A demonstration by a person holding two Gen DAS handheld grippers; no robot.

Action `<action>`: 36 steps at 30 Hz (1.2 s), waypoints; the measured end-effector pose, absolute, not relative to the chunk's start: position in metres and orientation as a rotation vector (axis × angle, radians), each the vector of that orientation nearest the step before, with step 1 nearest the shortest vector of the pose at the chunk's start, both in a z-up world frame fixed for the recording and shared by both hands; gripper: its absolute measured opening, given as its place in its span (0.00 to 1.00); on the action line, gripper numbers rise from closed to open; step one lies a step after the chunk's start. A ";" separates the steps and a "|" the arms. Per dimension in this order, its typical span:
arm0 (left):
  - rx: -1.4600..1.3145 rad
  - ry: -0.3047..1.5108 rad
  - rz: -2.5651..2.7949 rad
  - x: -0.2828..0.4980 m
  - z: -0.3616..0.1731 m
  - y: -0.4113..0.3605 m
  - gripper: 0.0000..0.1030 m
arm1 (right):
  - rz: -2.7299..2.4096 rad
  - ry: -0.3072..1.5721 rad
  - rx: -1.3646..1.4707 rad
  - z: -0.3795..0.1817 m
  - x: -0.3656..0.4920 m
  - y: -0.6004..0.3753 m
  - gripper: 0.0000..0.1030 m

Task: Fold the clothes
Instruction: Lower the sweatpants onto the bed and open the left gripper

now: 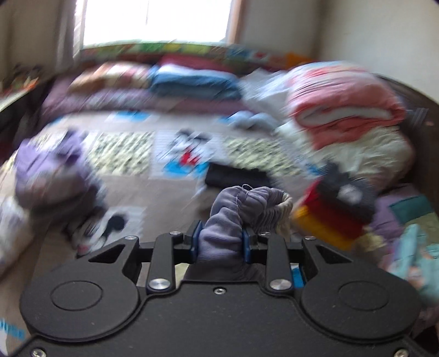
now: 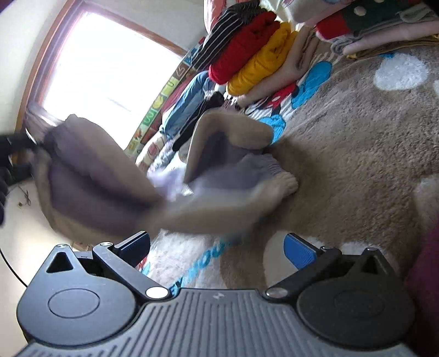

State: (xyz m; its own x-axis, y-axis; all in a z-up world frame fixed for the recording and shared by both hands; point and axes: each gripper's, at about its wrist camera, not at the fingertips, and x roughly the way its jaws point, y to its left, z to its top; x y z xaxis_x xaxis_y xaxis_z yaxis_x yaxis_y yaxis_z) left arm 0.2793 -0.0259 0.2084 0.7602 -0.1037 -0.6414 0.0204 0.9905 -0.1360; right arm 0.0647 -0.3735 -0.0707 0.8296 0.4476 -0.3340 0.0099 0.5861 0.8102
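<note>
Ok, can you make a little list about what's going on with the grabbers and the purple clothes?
left gripper: shut on the grey-purple garment, bunched at its elastic band
right gripper: open, holding nothing
garment in right view: grey-purple garment hanging in the air, blurred
surface: brown cartoon rug
nearby: folded clothes stack, red and yellow pieces among them
background: bright window

Bare rug (image 2: 356, 153) beside folded stacks (image 2: 258, 46).
</note>
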 end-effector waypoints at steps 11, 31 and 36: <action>-0.341 0.820 0.070 0.267 0.111 0.101 0.26 | 0.244 0.626 0.788 -0.074 0.072 -0.349 1.00; -0.631 0.739 0.329 0.202 -0.014 0.266 0.22 | 0.194 0.591 0.568 -0.073 0.076 -0.316 1.00; -0.630 0.660 0.306 0.181 -0.005 0.269 0.23 | 0.176 0.483 0.594 -0.066 0.073 -0.321 1.00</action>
State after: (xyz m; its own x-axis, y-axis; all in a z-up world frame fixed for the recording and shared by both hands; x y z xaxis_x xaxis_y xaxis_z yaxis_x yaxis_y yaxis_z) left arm 0.1809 0.2687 -0.0046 0.7551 0.0683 -0.6521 -0.4532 0.7732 -0.4437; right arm 0.0726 -0.3206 -0.0661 0.8744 0.2951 -0.3851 -0.0227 0.8177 0.5752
